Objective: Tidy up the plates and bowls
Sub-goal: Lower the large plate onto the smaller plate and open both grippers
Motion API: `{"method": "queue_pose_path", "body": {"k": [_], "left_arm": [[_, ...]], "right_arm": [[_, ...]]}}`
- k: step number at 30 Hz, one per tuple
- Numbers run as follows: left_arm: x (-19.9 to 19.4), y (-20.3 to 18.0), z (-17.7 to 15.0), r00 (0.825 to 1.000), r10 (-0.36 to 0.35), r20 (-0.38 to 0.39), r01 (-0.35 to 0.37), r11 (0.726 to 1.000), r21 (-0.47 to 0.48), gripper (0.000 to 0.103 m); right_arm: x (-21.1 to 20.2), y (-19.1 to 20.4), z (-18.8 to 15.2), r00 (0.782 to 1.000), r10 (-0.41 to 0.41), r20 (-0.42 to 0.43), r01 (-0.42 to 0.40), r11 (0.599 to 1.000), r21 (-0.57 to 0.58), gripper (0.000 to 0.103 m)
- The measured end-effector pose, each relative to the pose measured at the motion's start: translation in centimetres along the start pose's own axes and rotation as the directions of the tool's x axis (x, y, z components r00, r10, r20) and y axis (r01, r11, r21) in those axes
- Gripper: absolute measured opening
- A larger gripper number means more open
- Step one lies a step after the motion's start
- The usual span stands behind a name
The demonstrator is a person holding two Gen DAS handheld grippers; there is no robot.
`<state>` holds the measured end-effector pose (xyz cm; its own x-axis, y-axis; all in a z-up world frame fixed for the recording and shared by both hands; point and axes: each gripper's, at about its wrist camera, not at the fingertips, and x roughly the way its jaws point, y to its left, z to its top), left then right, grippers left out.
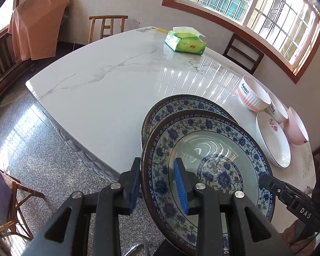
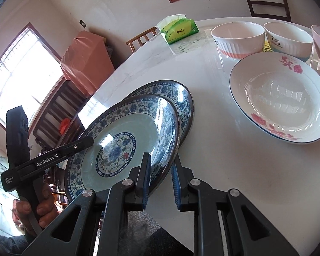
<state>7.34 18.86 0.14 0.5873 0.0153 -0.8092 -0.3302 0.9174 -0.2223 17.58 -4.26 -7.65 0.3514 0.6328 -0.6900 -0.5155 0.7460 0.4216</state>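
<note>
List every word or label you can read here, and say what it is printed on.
"Rabbit": ribbed bowl; the line beneath is too small.
"Dog": second bowl; the line beneath is blurred.
"GenRobot.AI": left gripper; the small label at its base is unreadable.
"DAS": right gripper.
Tissue pack: print unreadable.

Both wrist views look steeply down, close over the shared blue floral plate [image 1: 202,149] [image 2: 121,140], from opposite rims.
</note>
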Motion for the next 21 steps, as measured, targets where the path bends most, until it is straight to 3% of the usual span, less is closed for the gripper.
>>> {"method": "queue_pose_path", "body": {"k": [12, 21], "left_arm": [[2.4, 1.1, 2.3, 1.000, 0.008, 0.001, -0.008, 1.000, -0.029, 0.030], [4.1, 1.4, 2.6, 1.000, 0.000, -0.016, -0.001, 0.999, -0.033, 0.031]], "right_arm": [[1.7, 1.0, 1.4, 0.998, -0.053, 0.024, 0.054, 0.997, -0.063, 0.020], [2.6, 2.3, 1.2, 0.986, -0.150, 0.071, 0.160, 0.972, -0.173, 0.022]]}}
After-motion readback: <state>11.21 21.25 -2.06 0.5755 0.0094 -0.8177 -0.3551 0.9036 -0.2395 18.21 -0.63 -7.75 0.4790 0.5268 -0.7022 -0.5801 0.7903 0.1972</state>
